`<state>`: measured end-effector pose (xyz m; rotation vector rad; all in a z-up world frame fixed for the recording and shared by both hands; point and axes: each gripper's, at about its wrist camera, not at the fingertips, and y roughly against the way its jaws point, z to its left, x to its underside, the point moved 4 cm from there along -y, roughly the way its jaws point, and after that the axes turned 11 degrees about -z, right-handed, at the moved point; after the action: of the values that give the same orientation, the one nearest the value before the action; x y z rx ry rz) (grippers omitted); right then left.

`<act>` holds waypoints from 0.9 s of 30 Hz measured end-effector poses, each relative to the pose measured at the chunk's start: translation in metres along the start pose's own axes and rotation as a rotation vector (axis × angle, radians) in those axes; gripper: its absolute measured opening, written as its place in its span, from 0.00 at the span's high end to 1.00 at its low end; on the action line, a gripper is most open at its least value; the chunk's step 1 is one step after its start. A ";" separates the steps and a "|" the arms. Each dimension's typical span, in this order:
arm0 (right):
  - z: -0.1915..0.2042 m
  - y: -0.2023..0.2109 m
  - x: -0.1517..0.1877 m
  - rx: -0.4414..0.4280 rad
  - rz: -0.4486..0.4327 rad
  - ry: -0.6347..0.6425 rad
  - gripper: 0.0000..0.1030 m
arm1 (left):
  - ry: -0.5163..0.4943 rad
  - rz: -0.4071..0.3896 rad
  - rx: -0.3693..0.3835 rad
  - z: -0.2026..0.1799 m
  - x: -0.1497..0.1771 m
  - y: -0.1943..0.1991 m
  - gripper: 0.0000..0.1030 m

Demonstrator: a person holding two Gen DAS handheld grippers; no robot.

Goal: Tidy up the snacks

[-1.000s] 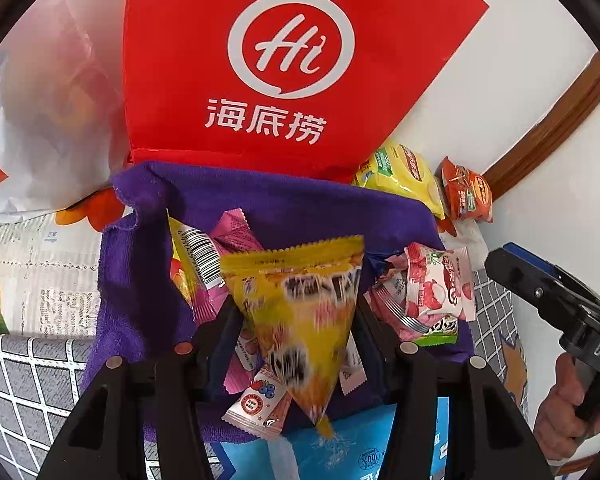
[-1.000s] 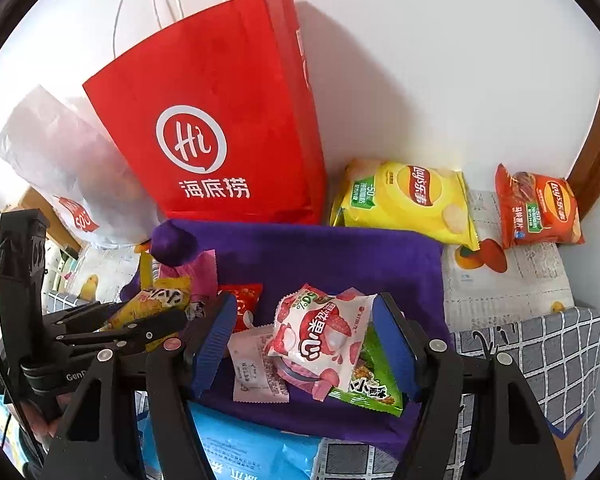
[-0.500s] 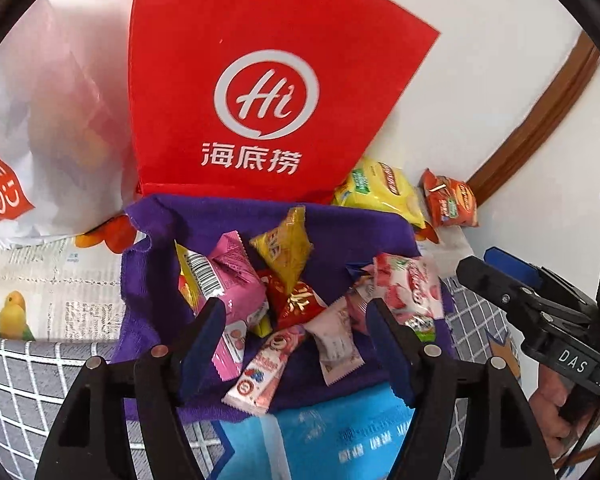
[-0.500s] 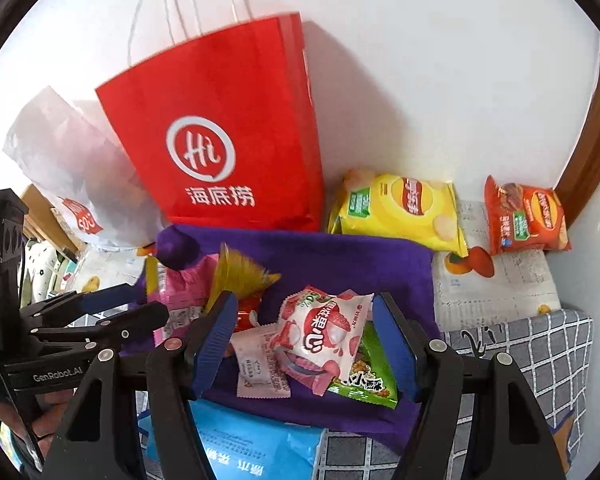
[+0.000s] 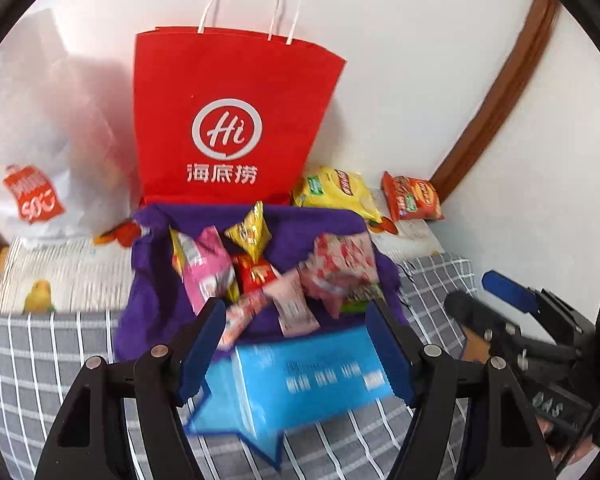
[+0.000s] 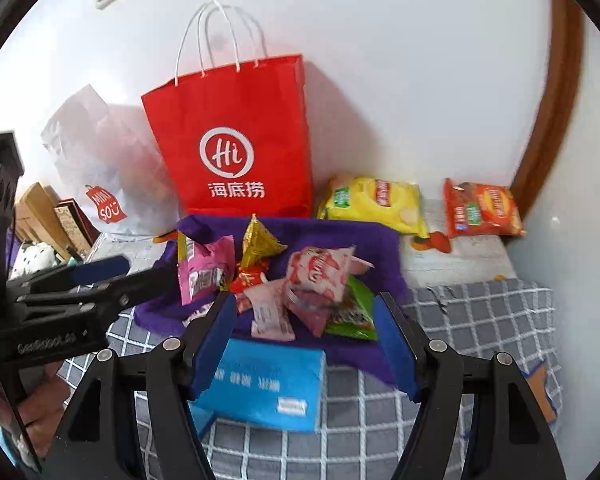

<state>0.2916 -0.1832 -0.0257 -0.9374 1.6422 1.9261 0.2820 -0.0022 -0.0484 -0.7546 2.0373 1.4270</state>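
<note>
A pile of small snack packets was seen lying on a purple cloth spread over a grey checked cover, just in front of a red paper bag that stood upright against the white wall. Within the pile, a yellow triangular packet was found at the far side, a pink packet to its left, a small red packet below it, and a pink-and-white strawberry packet over a green packet on the right. A blue box was set near the cloth's near edge. A yellow chip bag and an orange chip bag were laid well to the right, by the wall. A white plastic bag was seen to the left of the red bag. The left gripper was held with jaws wide apart and nothing between them, above the blue box; the right gripper was likewise spread wide and unloaded, near the pile
</note>
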 end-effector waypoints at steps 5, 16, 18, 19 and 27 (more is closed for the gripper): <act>0.001 0.041 0.024 -0.006 -0.012 0.008 0.28 | -0.018 -0.064 -0.053 -0.004 0.030 0.043 0.24; 0.007 0.113 0.086 -0.023 -0.045 -0.018 0.12 | -0.060 -0.144 -0.173 -0.021 0.087 0.120 0.23; 0.007 0.125 0.095 -0.025 -0.060 -0.030 0.10 | -0.050 -0.148 -0.163 -0.023 0.095 0.130 0.21; 0.007 0.131 0.100 -0.023 -0.070 -0.030 0.10 | -0.050 -0.153 -0.164 -0.026 0.100 0.135 0.20; 0.003 0.171 0.124 -0.035 -0.116 -0.049 0.03 | -0.074 -0.197 -0.183 -0.047 0.127 0.169 0.15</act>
<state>0.0861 -0.2263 -0.0002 -0.9687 1.4976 1.8907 0.0688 -0.0167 -0.0139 -0.9366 1.7409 1.5160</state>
